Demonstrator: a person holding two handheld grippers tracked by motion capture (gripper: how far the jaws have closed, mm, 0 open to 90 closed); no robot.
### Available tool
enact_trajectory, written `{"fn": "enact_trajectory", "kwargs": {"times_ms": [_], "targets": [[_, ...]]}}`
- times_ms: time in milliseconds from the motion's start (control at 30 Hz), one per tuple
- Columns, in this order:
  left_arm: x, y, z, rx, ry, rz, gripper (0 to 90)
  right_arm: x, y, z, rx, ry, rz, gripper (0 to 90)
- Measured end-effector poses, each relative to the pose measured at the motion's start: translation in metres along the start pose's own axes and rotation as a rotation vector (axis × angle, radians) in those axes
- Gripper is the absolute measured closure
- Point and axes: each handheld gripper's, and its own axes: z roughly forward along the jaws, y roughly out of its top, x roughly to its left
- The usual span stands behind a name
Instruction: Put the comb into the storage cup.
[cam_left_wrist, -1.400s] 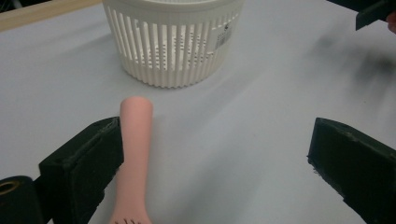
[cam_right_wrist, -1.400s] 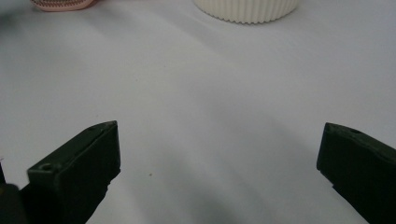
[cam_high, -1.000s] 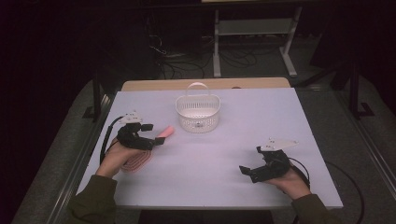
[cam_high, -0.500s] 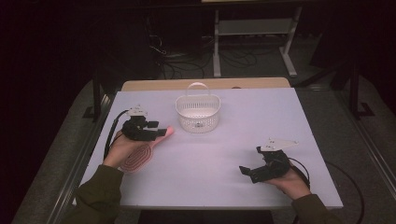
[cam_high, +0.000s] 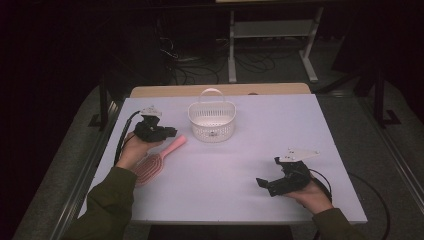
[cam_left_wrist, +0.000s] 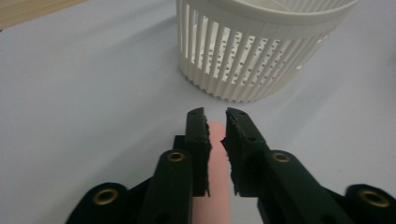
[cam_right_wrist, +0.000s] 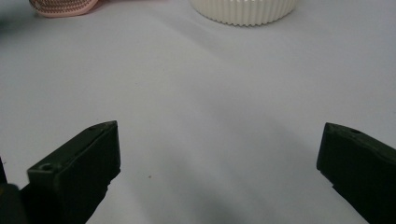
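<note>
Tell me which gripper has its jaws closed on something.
The left gripper: its jaws have just been closing on the pink hairbrush handle. The right gripper has its jaws wide apart over bare table.

So the count here is pretty short: one pink hairbrush (cam_high: 157, 160) lying toward the left edge of the tabletop (cam_high: 280, 125), and one white slotted basket (cam_high: 212, 120) with a single loop handle near the far edge. There are two tools, the left tool (cam_high: 169, 133) by the left edge and the right tool (cam_high: 264, 183) near the near right corner, each with one cable and one grey plate on top. Two hands, two dark green sleeves, one tabletop.
</note>
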Motion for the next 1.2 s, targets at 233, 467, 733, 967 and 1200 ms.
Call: {"fn": "enact_trajectory", "kwargs": {"times_ms": [233,467,733,967,1200], "targets": [[0.008,0.0,0.009,0.019,0.016,-0.005,90.0,0.0,0.0,0.0,-0.002,0.001,0.001,0.0],[0.016,-0.004,0.022,0.061,0.024,-0.035,90.0,0.0,0.0,0.0,-0.002,0.001,0.002,0.0],[0.015,0.0,0.032,0.106,0.049,-0.02,90.0,0.0,0.0,0.0,-0.002,0.002,0.002,0.0],[0.013,0.004,0.039,0.143,0.065,-0.012,90.0,0.0,0.0,-0.001,-0.005,0.002,0.003,0.0],[0.011,0.003,0.044,0.169,0.069,-0.01,90.0,0.0,0.0,-0.001,-0.008,0.002,0.002,0.0]]}}
